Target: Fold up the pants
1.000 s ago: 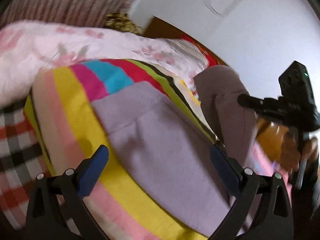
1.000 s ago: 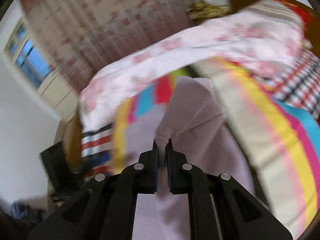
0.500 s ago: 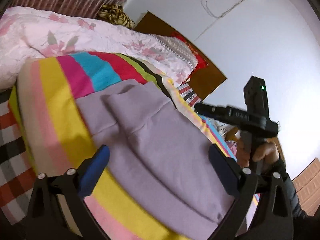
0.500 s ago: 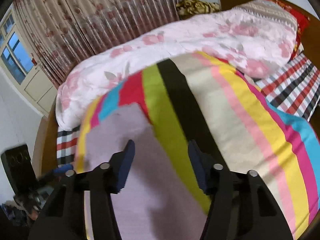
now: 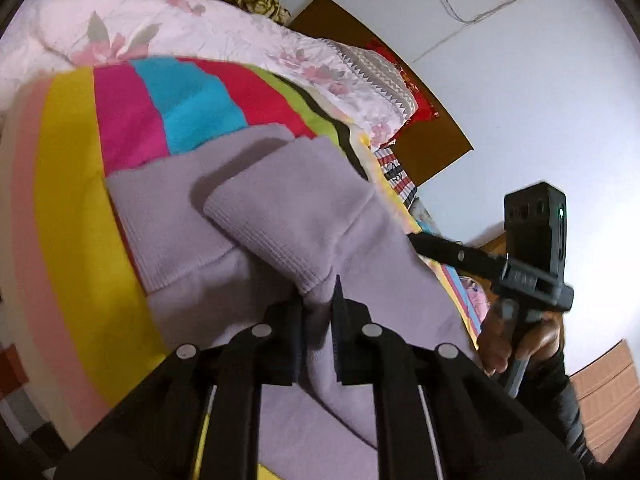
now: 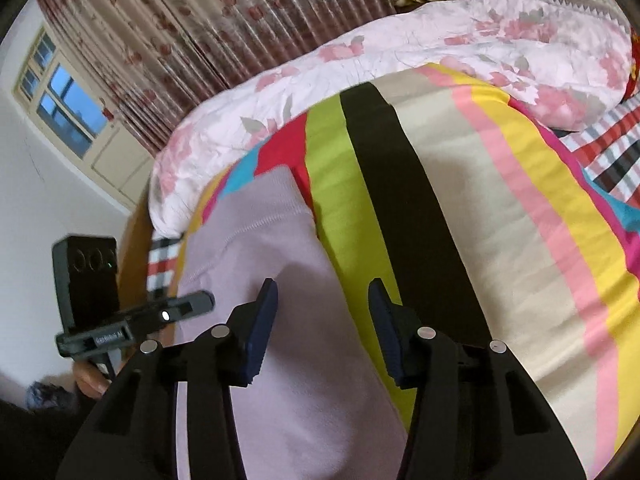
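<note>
Grip swapped: left gripper clamps the folded pants edge, right gripper has let go

A second ago the right gripper was pinching a lifted fold of the lilac pants and the left gripper stood wide open; now the left fingers are closing onto a bunched edge of the cloth near the ribbed cuff, with fabric plainly between them, while the right fingers stand apart over the pants' edge and the striped blanket, holding nothing. The first fold looks laid, one leg end doubled back onto the rest (the next fold probably starts from this left pinch). The pants lie on the blanket on the bed. Count: one pair of pants, two grippers, one striped blanket, one pink floral quilt.
</note>
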### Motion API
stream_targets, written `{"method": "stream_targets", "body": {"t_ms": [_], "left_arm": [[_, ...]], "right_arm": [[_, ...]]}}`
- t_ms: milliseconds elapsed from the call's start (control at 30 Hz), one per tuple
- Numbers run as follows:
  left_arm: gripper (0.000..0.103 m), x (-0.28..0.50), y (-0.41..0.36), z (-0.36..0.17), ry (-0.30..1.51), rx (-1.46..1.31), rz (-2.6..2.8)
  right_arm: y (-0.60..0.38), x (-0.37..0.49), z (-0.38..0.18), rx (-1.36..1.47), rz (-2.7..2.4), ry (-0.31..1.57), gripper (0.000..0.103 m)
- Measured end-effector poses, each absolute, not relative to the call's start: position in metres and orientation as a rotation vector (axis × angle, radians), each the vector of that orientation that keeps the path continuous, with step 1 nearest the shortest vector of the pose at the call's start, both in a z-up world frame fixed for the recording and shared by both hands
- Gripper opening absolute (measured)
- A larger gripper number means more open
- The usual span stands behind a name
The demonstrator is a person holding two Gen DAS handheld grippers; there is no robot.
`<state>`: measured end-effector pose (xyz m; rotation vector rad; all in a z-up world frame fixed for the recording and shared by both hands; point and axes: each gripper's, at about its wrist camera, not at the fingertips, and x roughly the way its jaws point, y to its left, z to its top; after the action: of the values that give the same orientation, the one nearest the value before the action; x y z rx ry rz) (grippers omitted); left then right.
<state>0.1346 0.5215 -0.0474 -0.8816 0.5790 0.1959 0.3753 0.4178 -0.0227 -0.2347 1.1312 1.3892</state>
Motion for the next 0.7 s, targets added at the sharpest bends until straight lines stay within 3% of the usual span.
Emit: {"method": "stream_targets", "body": {"t_ms": [200, 300, 333, 367, 467, 600, 700], "left_arm": [[0.013, 0.134, 0.526, -0.050, 0.599, -0.915, 0.201], [0.012, 0.134, 0.530, -0.058, 0.600, -0.958, 0.181], [0.011, 0.134, 0.531, -0.059, 0.598, -0.963, 0.171], [0.010, 0.133, 0.532, -0.058, 0.597, -0.960, 0.163], [0.007, 0.119, 0.525, -0.031, 0.551, -0.903, 0.129], [0.007, 0.081, 0.528, 0.043, 0.359, -0.904, -0.019], [0.007, 0.073, 0.544, 0.057, 0.396, -0.912, -0.050]], "right_arm": [[0.462, 0.368, -0.024, -0.307, 1.416, 1.169, 0.041], [0.474, 0.360, -0.031, -0.356, 1.395, 1.177, 0.028], [0.472, 0.357, -0.029, -0.371, 1.373, 1.153, 0.014], [0.468, 0.354, -0.023, -0.380, 1.358, 1.115, 0.007], [0.447, 0.343, 0.018, -0.322, 1.351, 0.997, 0.006], [0.436, 0.316, 0.100, -0.288, 1.390, 0.827, 0.006], [0.458, 0.298, 0.105, -0.379, 1.355, 0.828, 0.006]]}}
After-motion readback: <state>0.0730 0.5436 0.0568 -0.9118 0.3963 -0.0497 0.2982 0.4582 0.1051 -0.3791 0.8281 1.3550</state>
